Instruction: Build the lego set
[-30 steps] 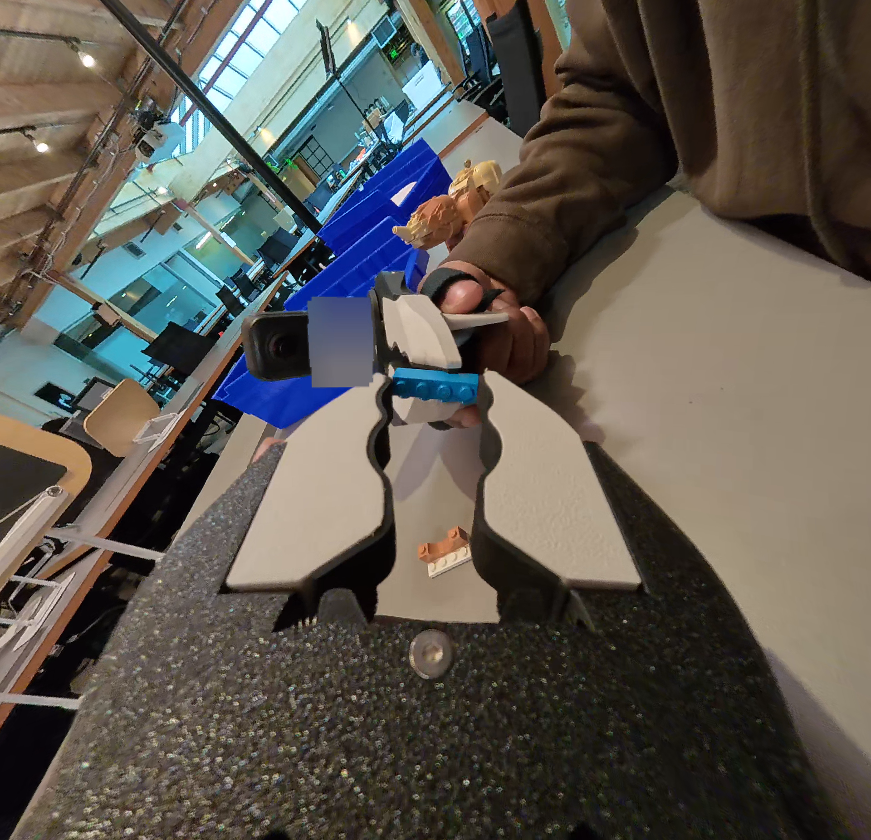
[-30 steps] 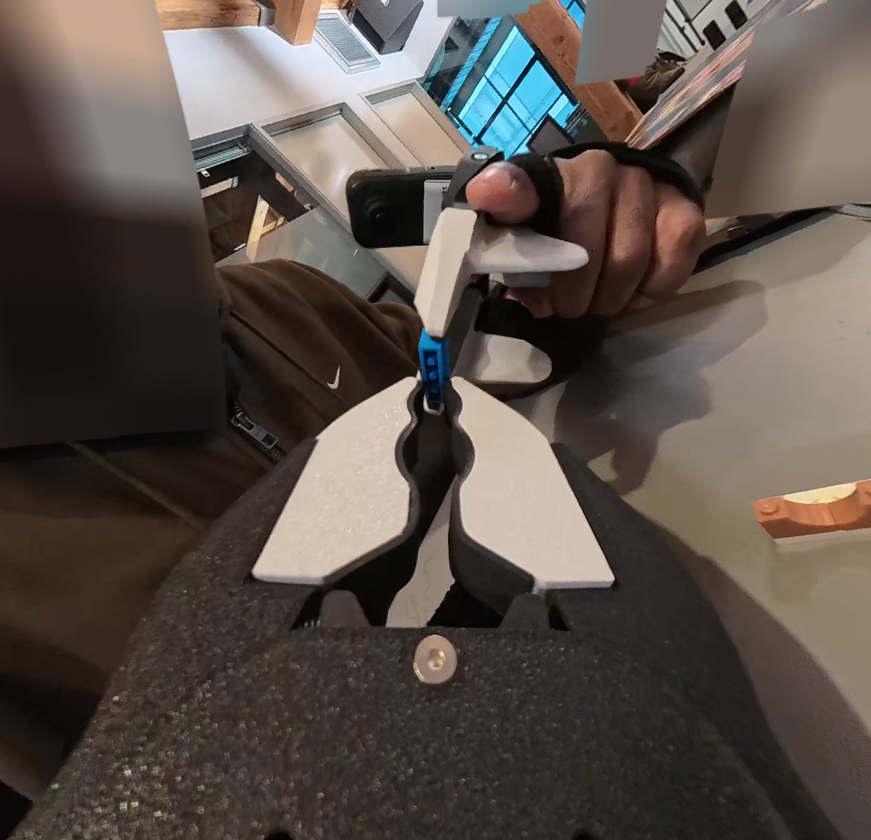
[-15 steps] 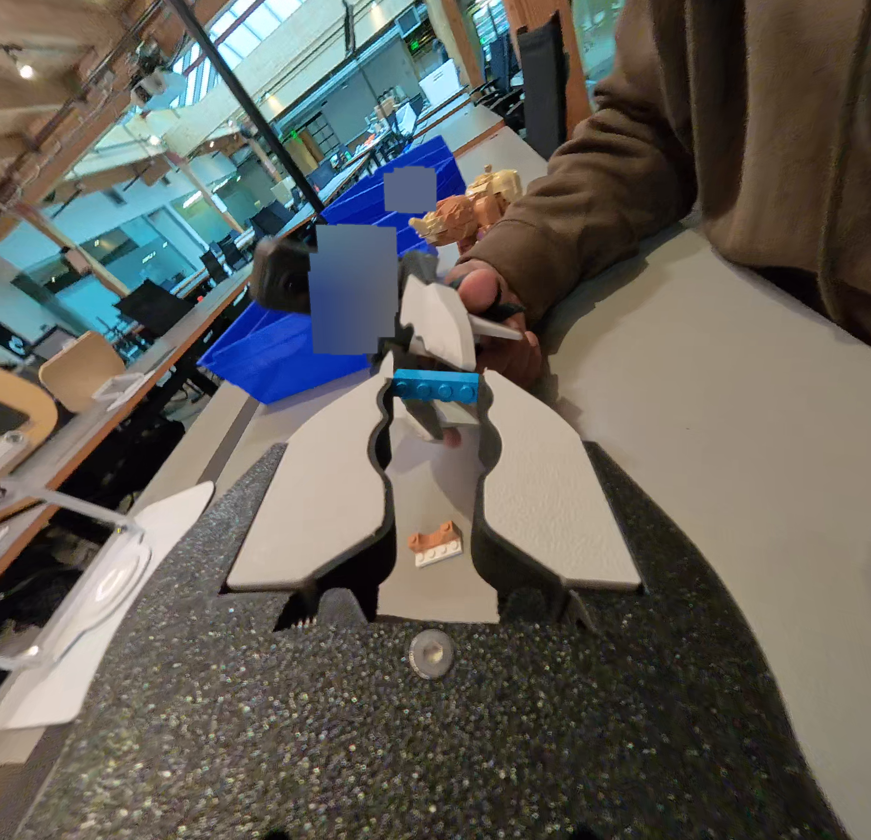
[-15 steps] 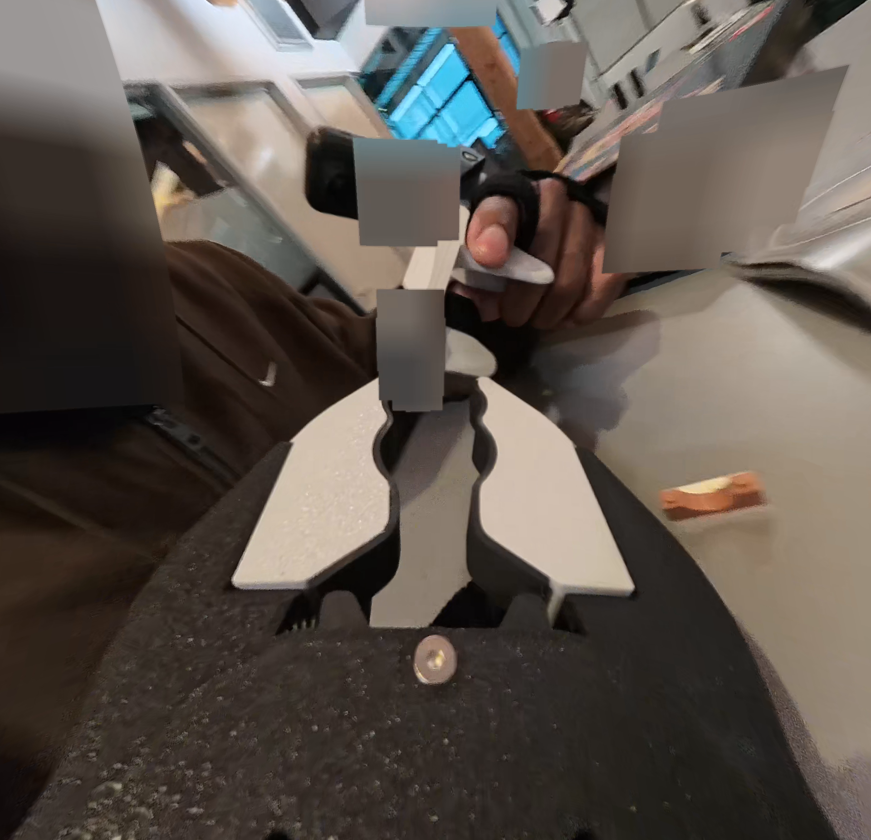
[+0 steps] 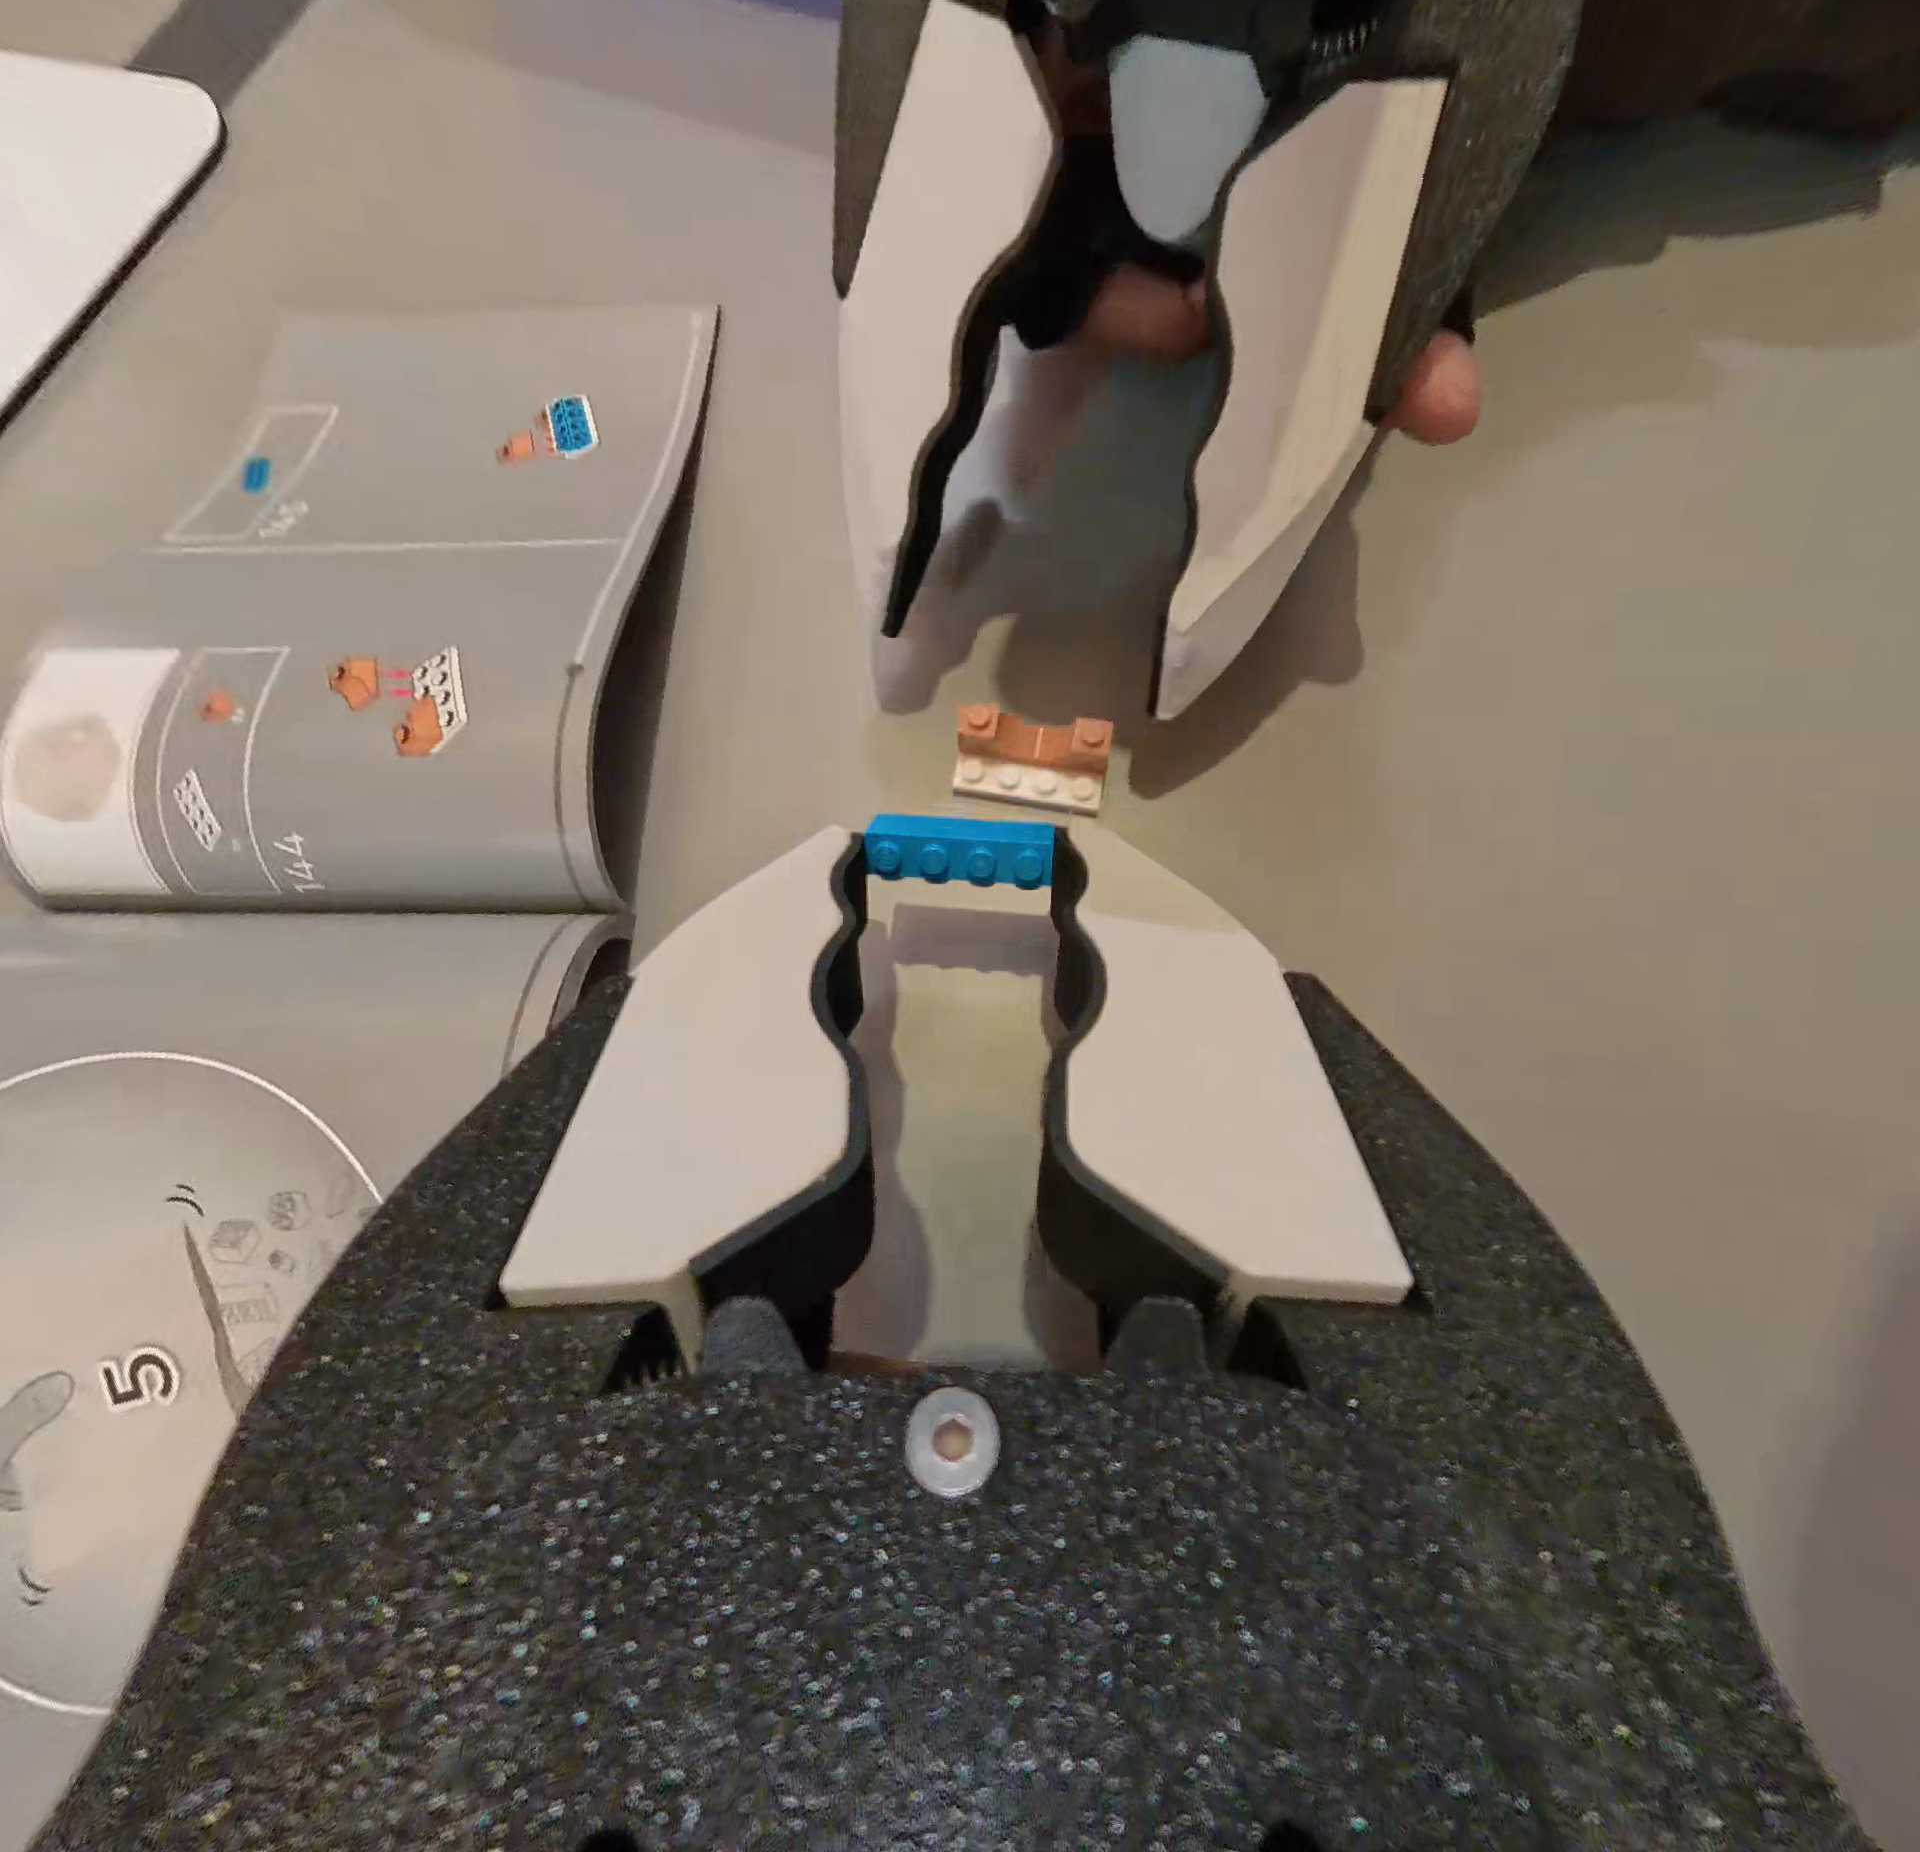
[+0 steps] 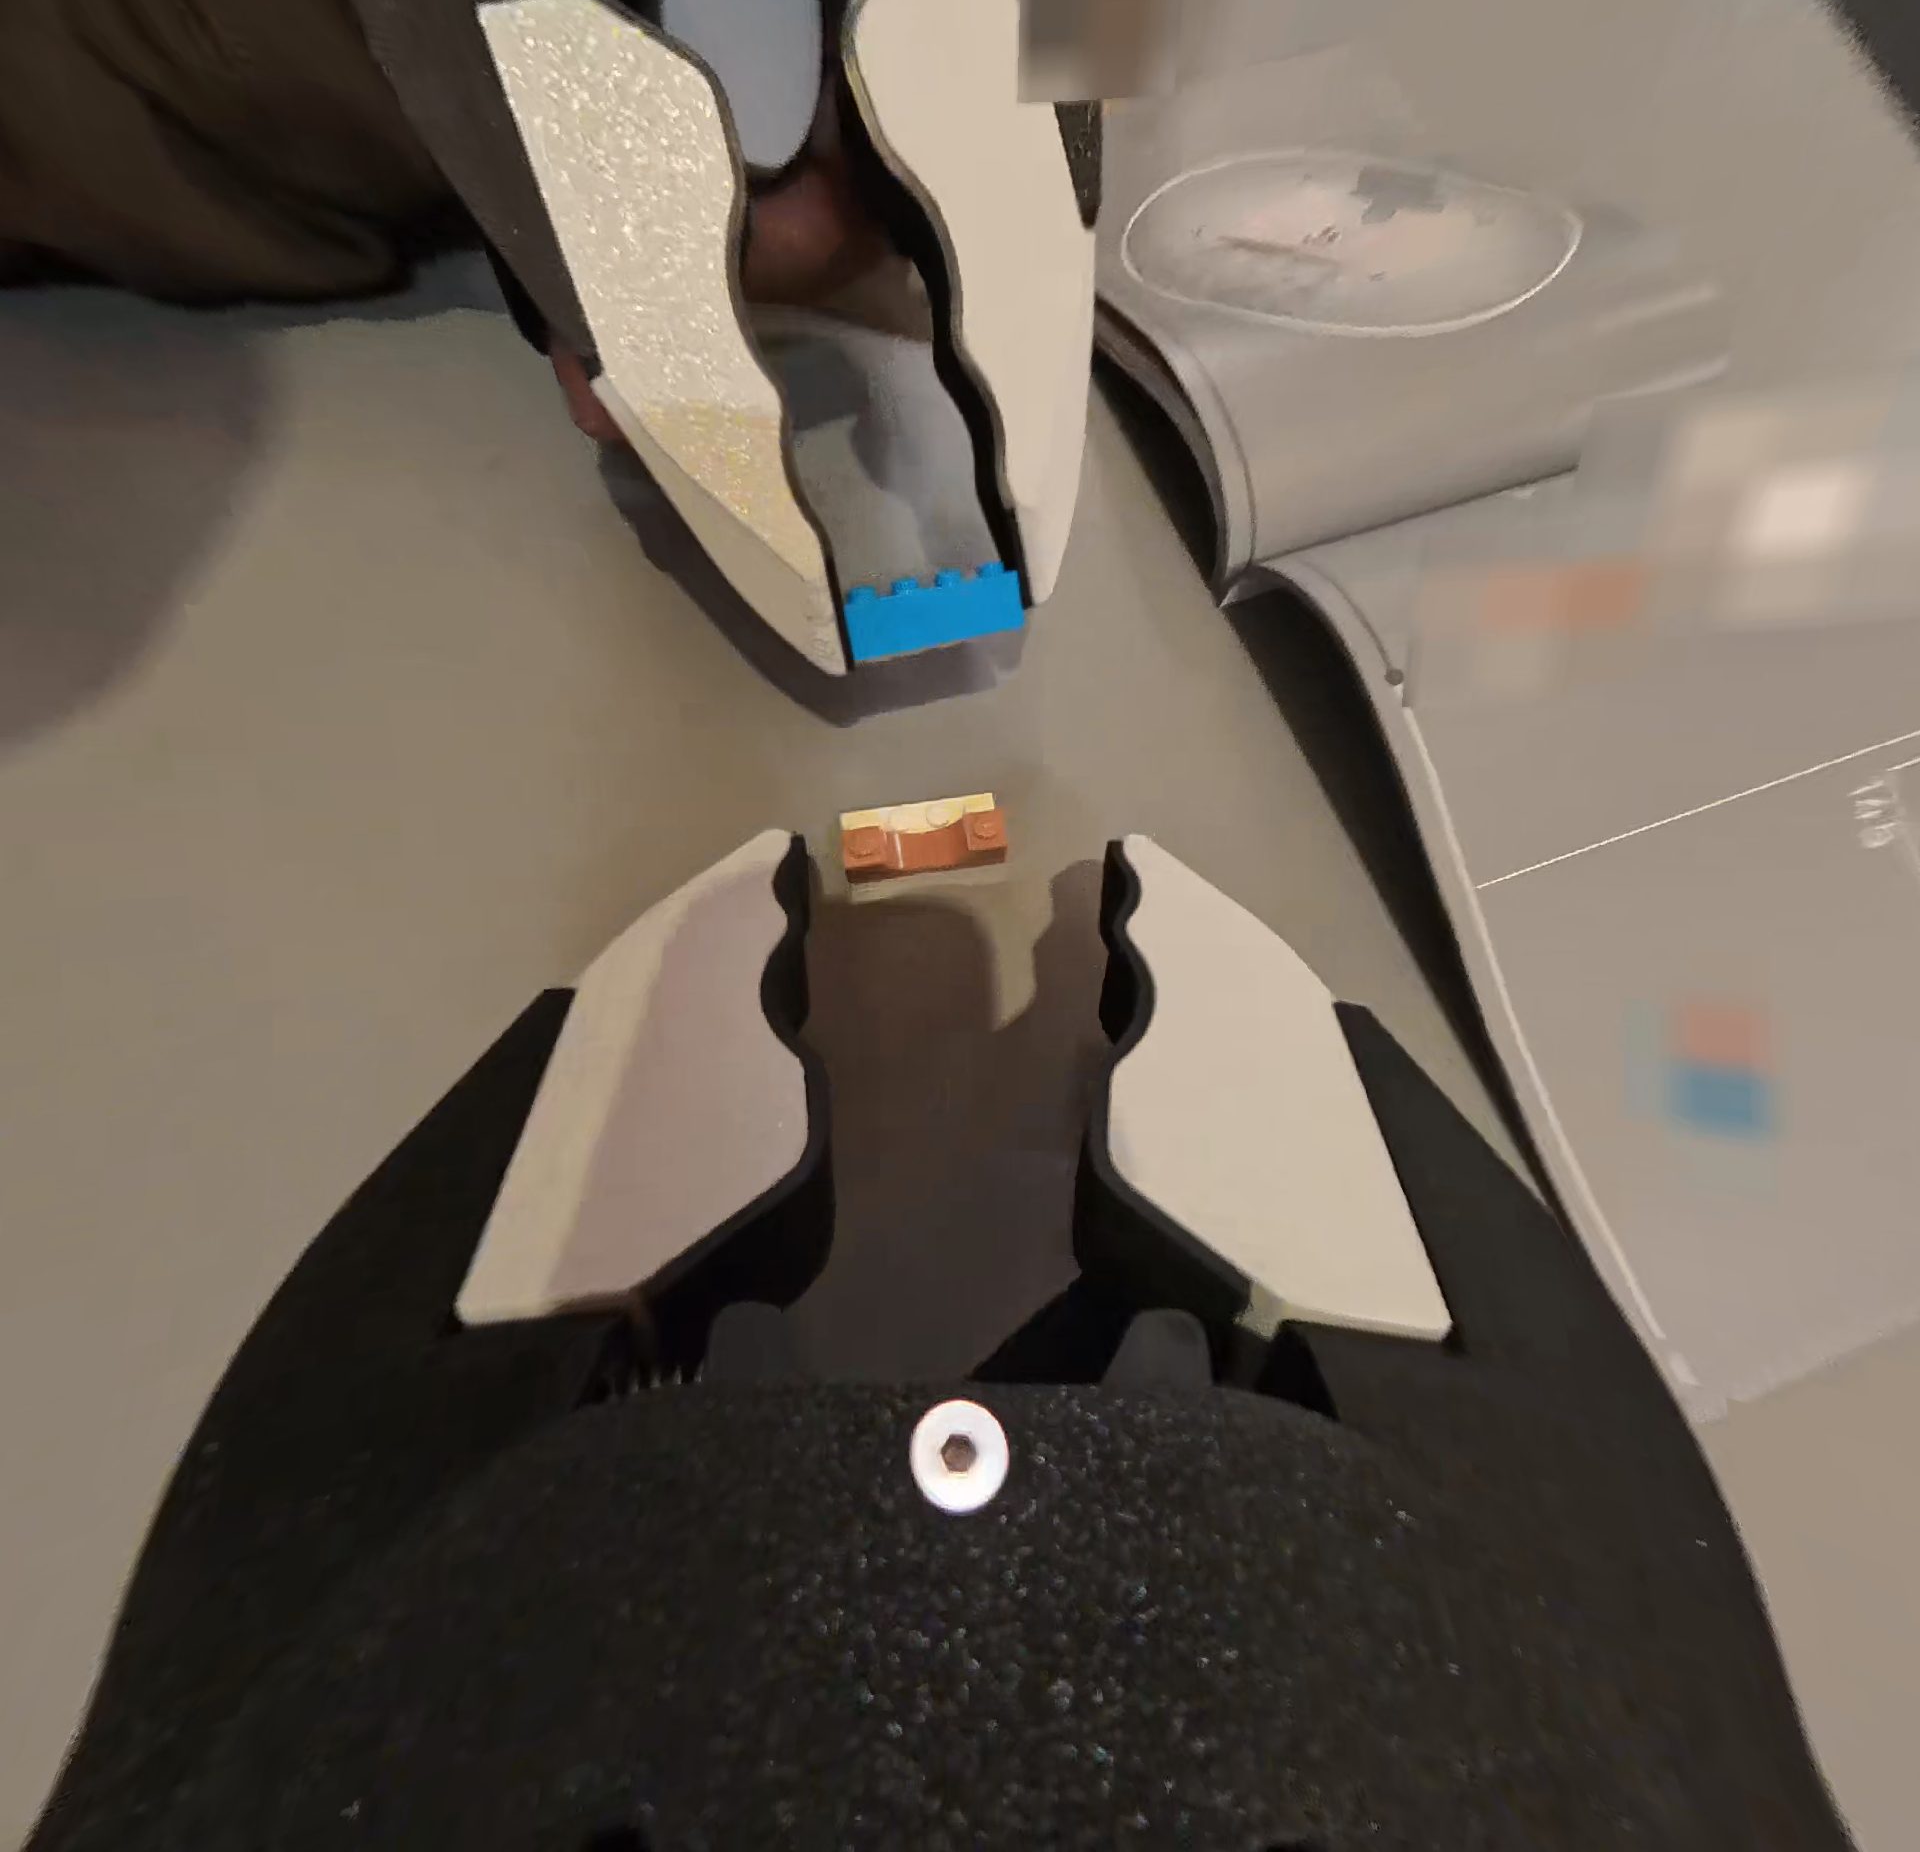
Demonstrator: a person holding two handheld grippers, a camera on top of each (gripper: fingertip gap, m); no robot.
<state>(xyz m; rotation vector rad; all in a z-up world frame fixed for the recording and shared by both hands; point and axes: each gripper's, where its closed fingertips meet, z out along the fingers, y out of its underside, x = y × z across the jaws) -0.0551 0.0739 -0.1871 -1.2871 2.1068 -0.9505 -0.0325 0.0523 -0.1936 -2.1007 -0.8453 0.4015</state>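
Note:
My left gripper [image 5: 961, 857] is shut on a blue four-stud brick [image 5: 961, 848], held crosswise between its tips just above the table. It also shows in the right wrist view [image 6: 925, 618] with the blue brick [image 6: 930, 613]. A small assembly of a brown arch piece on a cream plate [image 5: 1034, 758] lies on the table between the two grippers; in the right wrist view the assembly [image 6: 925, 841] sits just beyond my tips. My right gripper [image 6: 951, 852] is open and empty, facing the left one; it also shows in the left wrist view [image 5: 1023, 670].
An open instruction booklet [image 5: 416, 597] lies on the grey table [image 5: 1558, 867] to the left of the left gripper; it also shows in the right wrist view [image 6: 1507, 555]. A white flat object [image 5: 73, 213] lies at the far left. A person's fingers [image 5: 1439, 394] hold the right gripper. Spacing between my two grippers at the tips: around 4 cm.
The blue brick passed from the right gripper to the left. Both grippers tilted down toward the table and now face each other over the brown and cream assembly. The right gripper opened.

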